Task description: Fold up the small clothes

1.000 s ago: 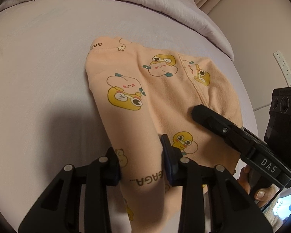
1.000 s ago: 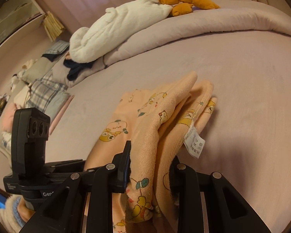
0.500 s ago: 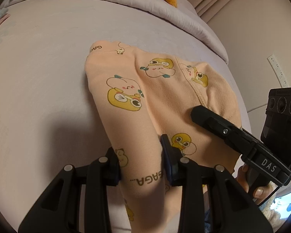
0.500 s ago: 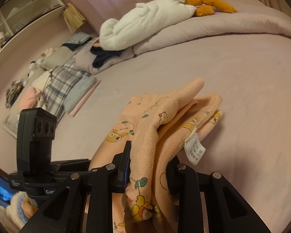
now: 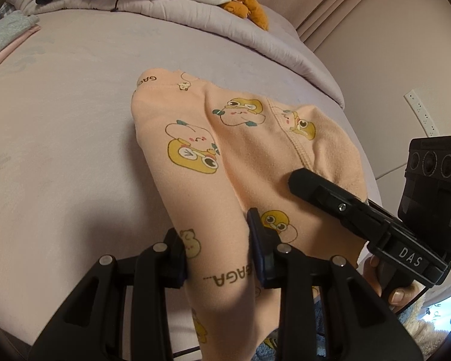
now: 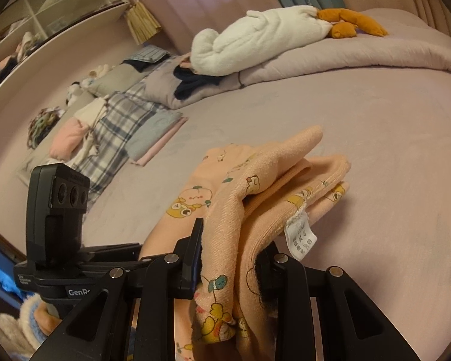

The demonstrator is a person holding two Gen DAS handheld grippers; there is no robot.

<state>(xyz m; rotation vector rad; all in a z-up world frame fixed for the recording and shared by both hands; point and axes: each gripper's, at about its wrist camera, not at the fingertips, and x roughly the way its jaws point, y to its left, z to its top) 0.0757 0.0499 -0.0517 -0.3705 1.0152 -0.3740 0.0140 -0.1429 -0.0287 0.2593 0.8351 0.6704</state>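
Nearest the left wrist camera, the left gripper (image 5: 218, 260) is seen with its jaws partly closed on a band of the peach printed garment (image 5: 243, 150), which fills the gap between the pads; the hem is pinched there, it is judged, so that one near corner can be carried over for a fold. In the right wrist view the right gripper (image 6: 230, 258) is likewise narrowed onto a bunched, several-layered edge of the same garment (image 6: 255, 186), and a white care label (image 6: 300, 236) hangs just beside the right finger. The two grips are taken side by side along the near edge, so the cloth can be kept taut and level between them. In the left view the right gripper's black finger (image 5: 309, 180) is seen lying over the cloth, with the holding hand (image 5: 388, 285) at the frame edge beneath it.

Further out, the garment is draped from the jaws down onto the lilac bed sheet (image 5: 60, 120), its far end resting flat on it. The fold is judged to be under way, not yet laid.

Beyond, a rolled quilt (image 6: 360, 54) is seen across the bed, with a white plush toy (image 6: 255, 42) lying on it, and a stack of folded clothes (image 6: 120, 126) set well apart at the left.
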